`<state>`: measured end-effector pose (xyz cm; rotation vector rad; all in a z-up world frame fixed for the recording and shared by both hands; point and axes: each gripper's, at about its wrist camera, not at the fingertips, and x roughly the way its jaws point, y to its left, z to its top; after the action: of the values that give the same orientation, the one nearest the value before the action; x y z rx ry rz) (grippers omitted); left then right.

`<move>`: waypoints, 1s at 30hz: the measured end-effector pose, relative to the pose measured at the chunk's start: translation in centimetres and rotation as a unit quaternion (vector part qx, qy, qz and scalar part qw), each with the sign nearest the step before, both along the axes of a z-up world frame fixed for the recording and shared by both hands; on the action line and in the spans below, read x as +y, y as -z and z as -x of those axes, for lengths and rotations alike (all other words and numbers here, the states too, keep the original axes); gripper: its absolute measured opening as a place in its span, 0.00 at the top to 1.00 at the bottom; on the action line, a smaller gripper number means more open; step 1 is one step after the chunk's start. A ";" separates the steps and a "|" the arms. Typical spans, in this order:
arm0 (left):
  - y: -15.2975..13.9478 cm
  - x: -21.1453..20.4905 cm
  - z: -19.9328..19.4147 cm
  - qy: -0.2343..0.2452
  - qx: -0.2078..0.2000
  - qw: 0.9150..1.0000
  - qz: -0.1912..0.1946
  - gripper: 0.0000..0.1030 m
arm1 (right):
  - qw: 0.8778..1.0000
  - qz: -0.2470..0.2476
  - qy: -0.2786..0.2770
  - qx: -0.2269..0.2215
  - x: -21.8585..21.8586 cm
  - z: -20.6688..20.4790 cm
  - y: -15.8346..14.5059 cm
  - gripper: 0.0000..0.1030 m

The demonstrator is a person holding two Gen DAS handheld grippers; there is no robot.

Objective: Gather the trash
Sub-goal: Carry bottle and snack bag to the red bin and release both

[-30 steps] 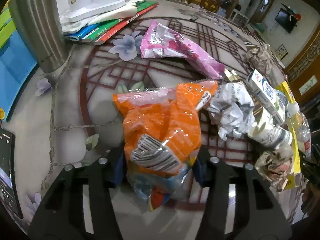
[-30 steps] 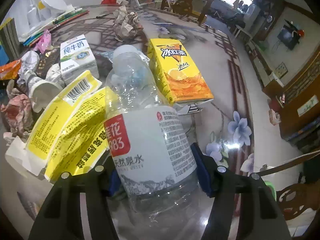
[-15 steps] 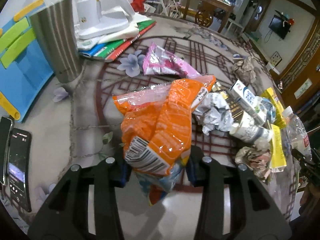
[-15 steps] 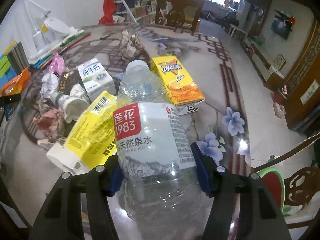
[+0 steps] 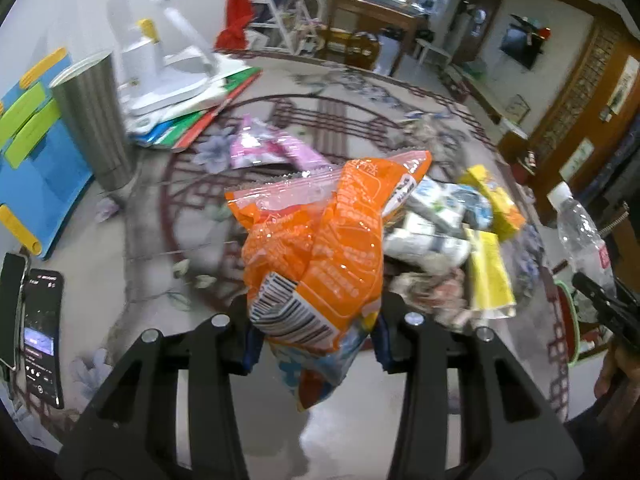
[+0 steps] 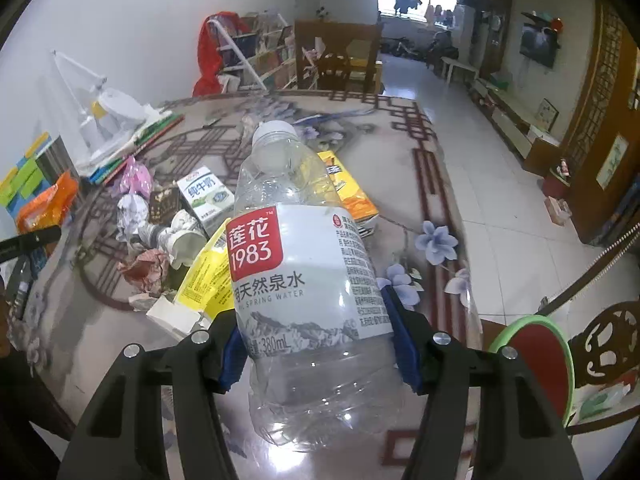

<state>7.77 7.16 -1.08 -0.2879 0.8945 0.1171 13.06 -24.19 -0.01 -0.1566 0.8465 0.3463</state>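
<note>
Left gripper [image 5: 316, 344]: jaws clamped on orange snack bag [image 5: 320, 248], held above the desk [image 5: 168, 216]. Right gripper [image 6: 316, 352]: jaws clamped on clear water bottle [image 6: 304, 272], above the desk's near edge.

trash pile [image 5: 444, 236] smeared by blur, phone [image 5: 42, 336] screen unreadable, milk carton [image 6: 206, 198] partly behind bottle [image 6: 308, 280]

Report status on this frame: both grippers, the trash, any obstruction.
Left gripper shut on orange snack bag, jaws just closed further. Right gripper shut on clear water bottle. More litter on table. Nothing in the way.
</note>
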 end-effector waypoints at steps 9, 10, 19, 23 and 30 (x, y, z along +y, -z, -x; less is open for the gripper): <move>-2.1 -6.1 -1.7 0.063 -0.015 0.998 -0.001 0.60 | 0.999 -0.025 0.041 -0.015 -4.2 0.7 -1.4 0.44; -2.4 -7.4 -2.2 0.075 -0.018 0.997 -0.002 0.60 | 0.998 -0.026 0.047 -0.017 -4.9 0.8 -1.5 0.44; -4.1 -17.6 -5.6 0.177 -0.034 0.984 0.006 0.60 | 0.993 -0.038 0.108 -0.025 -11.9 1.5 -2.2 0.44; -4.3 -23.0 -6.9 0.235 -0.040 0.971 0.018 0.60 | 0.988 -0.039 0.146 -0.031 -16.3 2.0 -2.5 0.44; -4.0 -32.3 -8.5 0.325 -0.038 0.944 0.032 0.59 | 0.976 -0.041 0.213 -0.034 -23.4 3.1 -2.6 0.44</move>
<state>16.29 -25.15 2.94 -0.0456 0.8773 -0.5340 9.92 -47.56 2.55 0.0904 0.7746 -0.0276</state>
